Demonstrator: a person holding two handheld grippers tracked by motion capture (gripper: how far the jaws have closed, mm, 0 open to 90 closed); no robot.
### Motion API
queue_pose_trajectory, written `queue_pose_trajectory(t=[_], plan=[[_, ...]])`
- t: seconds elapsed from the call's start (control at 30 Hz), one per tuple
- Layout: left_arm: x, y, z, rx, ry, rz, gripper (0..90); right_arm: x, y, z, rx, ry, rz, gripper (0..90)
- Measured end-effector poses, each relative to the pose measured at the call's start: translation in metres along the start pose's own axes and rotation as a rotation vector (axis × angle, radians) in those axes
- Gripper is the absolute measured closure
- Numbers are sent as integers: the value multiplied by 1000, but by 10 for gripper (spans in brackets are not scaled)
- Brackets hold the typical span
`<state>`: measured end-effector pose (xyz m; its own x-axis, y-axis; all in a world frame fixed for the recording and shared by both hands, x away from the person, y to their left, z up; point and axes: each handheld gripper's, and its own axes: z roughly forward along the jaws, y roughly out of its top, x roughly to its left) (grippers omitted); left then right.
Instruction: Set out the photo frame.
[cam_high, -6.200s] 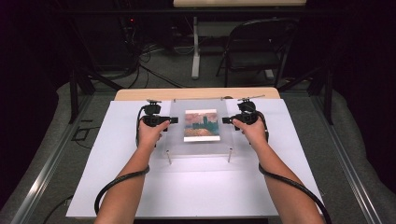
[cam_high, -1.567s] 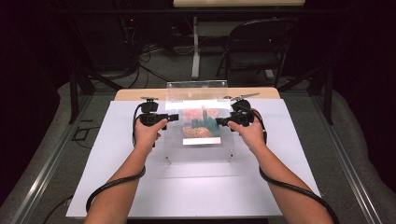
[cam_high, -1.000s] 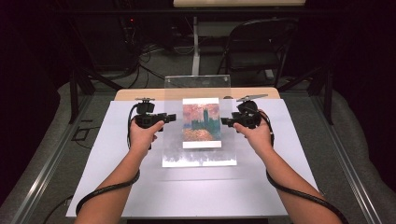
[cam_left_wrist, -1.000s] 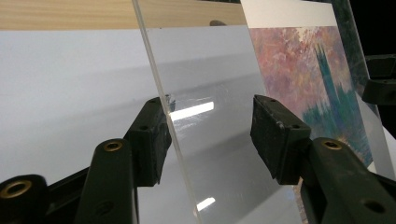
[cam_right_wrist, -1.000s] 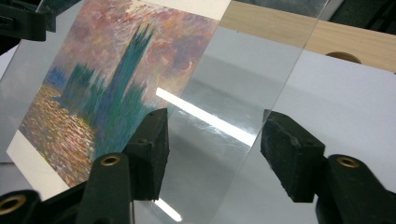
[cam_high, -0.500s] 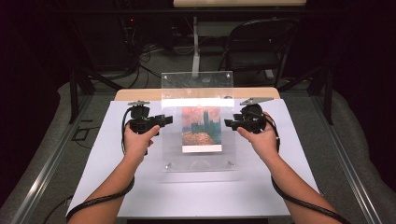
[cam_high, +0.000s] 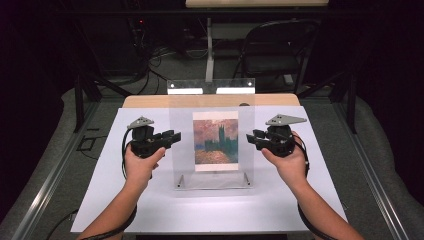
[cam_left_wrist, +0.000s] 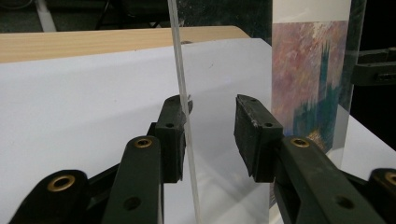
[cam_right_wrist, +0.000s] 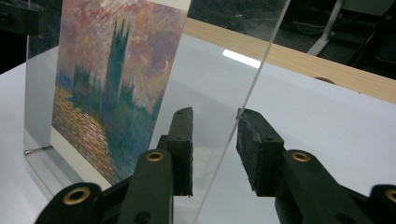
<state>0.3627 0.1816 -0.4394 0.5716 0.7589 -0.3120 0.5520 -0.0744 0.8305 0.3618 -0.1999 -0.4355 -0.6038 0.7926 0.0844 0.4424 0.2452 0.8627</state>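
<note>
Two grippers flank your clear picture frame (cam_high: 212, 135), which stands upright near the middle of the white table cover (cam_high: 100, 200), its long axis vertical and its printed face turned toward you. The frame is a flat, glossy sheet of clear plastic with straight edges, small metal pins at its lower corners, and bright ceiling lights mirrored along its top. Inside sits a rectangular painted print (cam_high: 215, 140): dark towers against a pink and orange sky, with a white strip beneath. Your left gripper (cam_high: 172, 136) has its matte black jaws spread apart; in the left gripper view the frame's thin edge (cam_left_wrist: 183, 107) sits just beside one pad, the other pad well clear. Your right gripper (cam_high: 251, 139) likewise has its jaws parted around the opposite edge (cam_right_wrist: 243, 112), not pinching it. Six seconds ago the frame lay flat on the table; half a second ago it was already raised and your hands were closer in.
</note>
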Motion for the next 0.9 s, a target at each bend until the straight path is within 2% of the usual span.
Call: queue_pose_trajectory(t=[0.13,0.2,0.3,0.4,0.47,0.53,0.63,0.8,0.9], plan=[[-7,-9,-10,-26,-13,7,669,7,-9,-10,-37,4,-1,690],[-13,-16,-16,-41,-10,33,671,13,-15,-17,-59,4,-2,702],[-18,-21,-22,-53,-12,50,670,19,-19,-23,-67,-3,-13,705],[-20,-25,-25,-59,-15,58,669,21,-22,-26,-72,4,-5,704],[-25,-30,-29,-69,-12,90,666,24,-28,-32,-85,20,5,705],[-26,-32,-30,-73,-10,98,662,26,-31,-35,-94,27,8,704],[-32,-39,-36,-79,-12,132,657,29,-36,-40,-99,37,-5,704],[-35,-46,-42,-89,-26,133,648,33,-41,-46,-103,58,-1,684],[-37,-50,-44,-84,-18,135,633,36,-45,-49,-118,72,2,632]])
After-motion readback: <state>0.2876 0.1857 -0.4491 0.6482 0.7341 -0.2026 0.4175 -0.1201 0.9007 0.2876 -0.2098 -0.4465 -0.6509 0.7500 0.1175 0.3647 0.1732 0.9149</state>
